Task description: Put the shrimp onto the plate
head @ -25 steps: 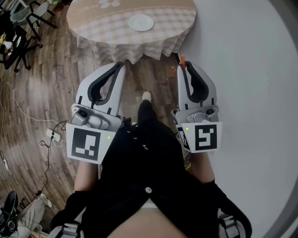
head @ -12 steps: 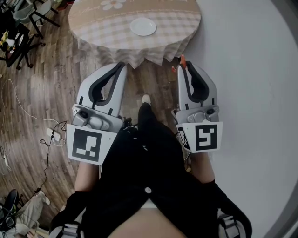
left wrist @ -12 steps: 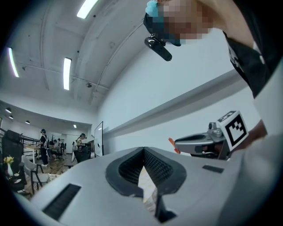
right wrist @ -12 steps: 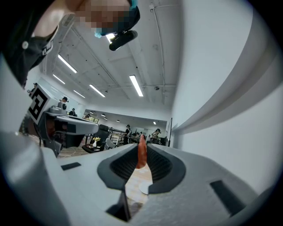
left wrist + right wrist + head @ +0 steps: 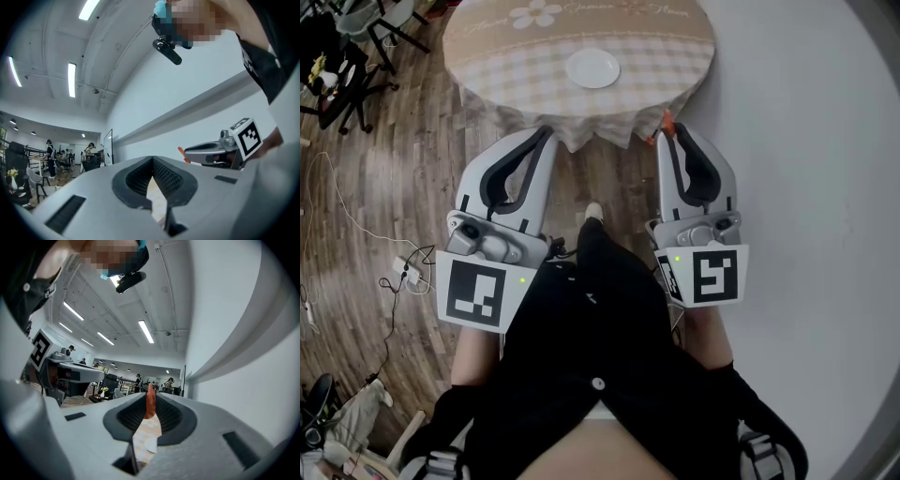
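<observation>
Pinching shrimp (image 5: 150, 401), R hand-held gripper (image 5: 669, 133) clenched; L hand-held gripper (image 5: 546, 134) closed, empty; plate (image 5: 592, 67) on table (image 5: 487, 56), lettering there illegible.

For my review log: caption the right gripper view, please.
Right gripper holding an orange shrimp, with the checked table and white plate ahead.
</observation>
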Available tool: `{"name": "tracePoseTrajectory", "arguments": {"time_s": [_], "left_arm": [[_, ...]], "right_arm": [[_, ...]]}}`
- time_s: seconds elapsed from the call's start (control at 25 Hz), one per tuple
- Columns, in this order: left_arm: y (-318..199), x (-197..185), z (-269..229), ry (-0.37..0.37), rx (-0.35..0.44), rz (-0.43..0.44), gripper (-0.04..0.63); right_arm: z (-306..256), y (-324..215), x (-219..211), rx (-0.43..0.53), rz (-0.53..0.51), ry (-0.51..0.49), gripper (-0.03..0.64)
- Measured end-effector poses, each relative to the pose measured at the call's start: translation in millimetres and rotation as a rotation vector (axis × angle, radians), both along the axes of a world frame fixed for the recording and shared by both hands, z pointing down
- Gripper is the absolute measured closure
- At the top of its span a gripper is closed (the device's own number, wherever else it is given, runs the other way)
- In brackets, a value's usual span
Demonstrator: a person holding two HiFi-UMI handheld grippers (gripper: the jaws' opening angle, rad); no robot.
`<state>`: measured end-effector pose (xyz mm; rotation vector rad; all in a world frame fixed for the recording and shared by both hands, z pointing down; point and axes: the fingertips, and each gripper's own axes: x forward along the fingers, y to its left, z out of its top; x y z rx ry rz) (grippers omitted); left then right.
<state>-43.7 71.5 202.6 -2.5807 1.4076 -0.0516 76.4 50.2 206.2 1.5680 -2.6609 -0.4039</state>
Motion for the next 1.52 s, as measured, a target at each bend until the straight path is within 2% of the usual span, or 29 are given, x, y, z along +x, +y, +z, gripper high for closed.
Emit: {"name": "tracePoseTrajectory", "arguments": {"time_s": [1.08, 1.52], "left_arm": [[-141, 31, 4, -0.016, -0.015, -0.134, 0.592], [-178, 40, 3, -0.024, -0.011, -0.179, 0.592]], "right_arm": [[11, -156, 22, -0.033, -0.150, -0.005, 0.569], [11, -197, 32, -0.029, -0.185, -0.011, 0.568]]}}
